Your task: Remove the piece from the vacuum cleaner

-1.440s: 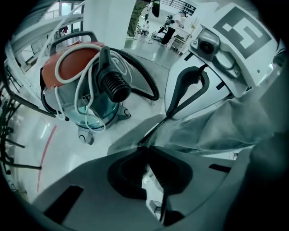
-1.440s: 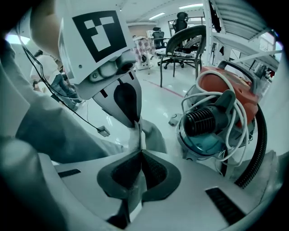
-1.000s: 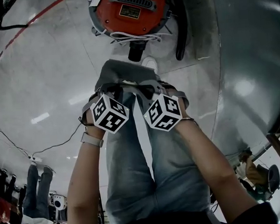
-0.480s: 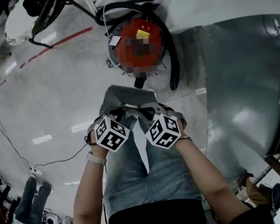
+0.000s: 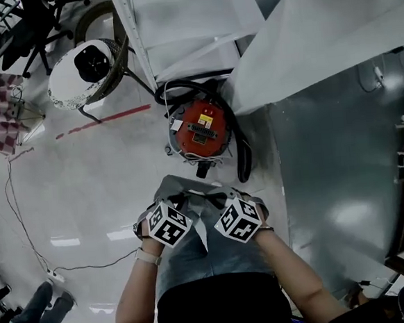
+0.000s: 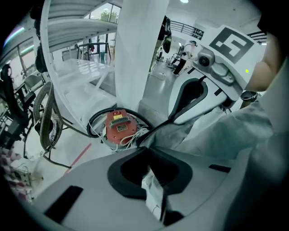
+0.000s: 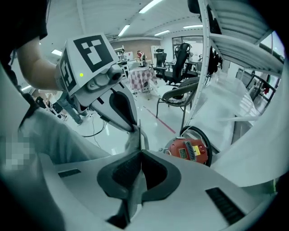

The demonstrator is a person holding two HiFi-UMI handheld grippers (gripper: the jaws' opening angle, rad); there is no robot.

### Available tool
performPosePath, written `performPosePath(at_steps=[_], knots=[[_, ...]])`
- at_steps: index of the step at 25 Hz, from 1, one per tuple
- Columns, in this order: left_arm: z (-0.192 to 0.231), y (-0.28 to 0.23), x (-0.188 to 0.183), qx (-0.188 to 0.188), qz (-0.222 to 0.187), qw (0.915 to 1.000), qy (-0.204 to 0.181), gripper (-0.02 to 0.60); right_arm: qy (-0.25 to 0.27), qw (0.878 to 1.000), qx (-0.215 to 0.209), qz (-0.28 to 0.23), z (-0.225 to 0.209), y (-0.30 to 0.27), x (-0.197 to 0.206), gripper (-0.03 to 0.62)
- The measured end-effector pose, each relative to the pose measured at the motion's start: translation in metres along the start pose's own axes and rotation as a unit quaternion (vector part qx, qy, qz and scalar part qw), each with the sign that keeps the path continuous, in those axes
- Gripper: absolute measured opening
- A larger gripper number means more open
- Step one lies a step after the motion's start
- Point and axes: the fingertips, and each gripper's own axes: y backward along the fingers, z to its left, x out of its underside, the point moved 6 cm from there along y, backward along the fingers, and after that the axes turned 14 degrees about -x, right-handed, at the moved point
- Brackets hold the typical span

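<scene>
**Both tongs pinched on the cloth piece, vacuum below**

- Left gripper [image 6: 151, 180]: jaws narrow, clamped on a fold of the grey cloth piece [image 6: 152, 195]. The pale fabric sits right in the notch between the pads.
- Right gripper [image 7: 137, 180]: jaws nearly together, a thin edge of the same cloth [image 7: 134, 191] caught between them.
- From the head view I see the two grippers side by side, the left [image 5: 177, 196] and the right [image 5: 220, 194]. The cloth [image 5: 199, 258] hangs down between my forearms. Its lower end is lost against my body, so I cannot tell its full shape.
- The cloth is well apart from the vacuum cleaner [image 5: 201, 128], which is red-topped and stands on the pale floor [image 5: 85, 180] ahead of the tongs.
- A black hose [image 5: 243, 154] curls round the cleaner's right side.
- White sheeting [image 5: 303, 31] hangs over beyond it, and a red tape line [image 5: 105, 121] lies to its left.
- A grey metal panel [image 5: 329, 182] lies on the right.
</scene>
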Motion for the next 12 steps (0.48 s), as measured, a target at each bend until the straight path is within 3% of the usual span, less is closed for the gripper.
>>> performPosePath(at_steps=[12], knots=[[0.006, 0.144, -0.107, -0.008, -0.058, 0.9983, 0.0, 0.034, 0.017, 0.998, 0.011, -0.053, 0.036, 0.154, -0.078, 0.032]])
